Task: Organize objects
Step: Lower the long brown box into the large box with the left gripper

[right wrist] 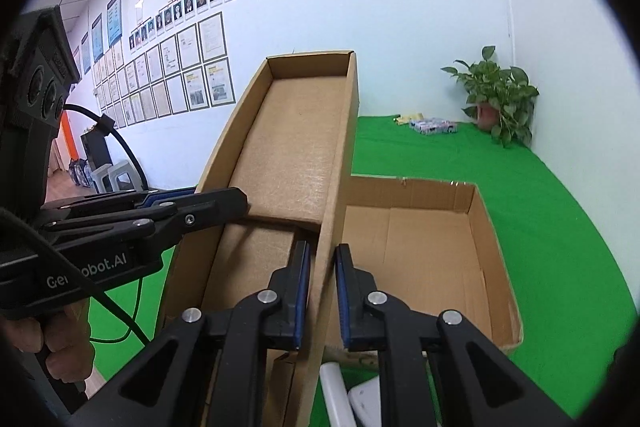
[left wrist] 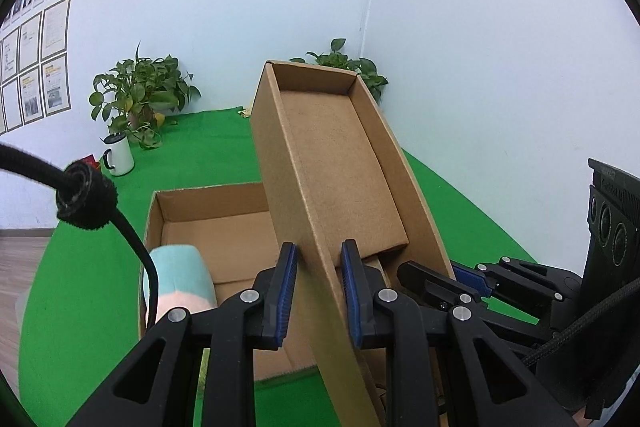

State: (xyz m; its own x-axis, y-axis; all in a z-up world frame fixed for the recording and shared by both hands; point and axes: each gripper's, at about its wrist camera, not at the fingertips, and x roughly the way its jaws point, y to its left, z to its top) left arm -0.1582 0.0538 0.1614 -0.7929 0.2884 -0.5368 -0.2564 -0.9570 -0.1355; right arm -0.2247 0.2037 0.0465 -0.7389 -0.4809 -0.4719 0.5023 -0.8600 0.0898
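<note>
A long, shallow cardboard tray hangs tilted, its far end raised, over an open cardboard box on the green cloth. My left gripper is shut on the tray's left wall, with a blue pad on each side. My right gripper is shut on the right wall in the same way. Each gripper shows in the other's view: the right gripper and the left gripper. A teal and pink soft roll lies in the near left corner of the lower box.
Potted plants stand along the white walls at the back. A white mug sits at the back left and small packets at the far edge. White plastic items lie below my right gripper. A hand holds the left gripper's handle.
</note>
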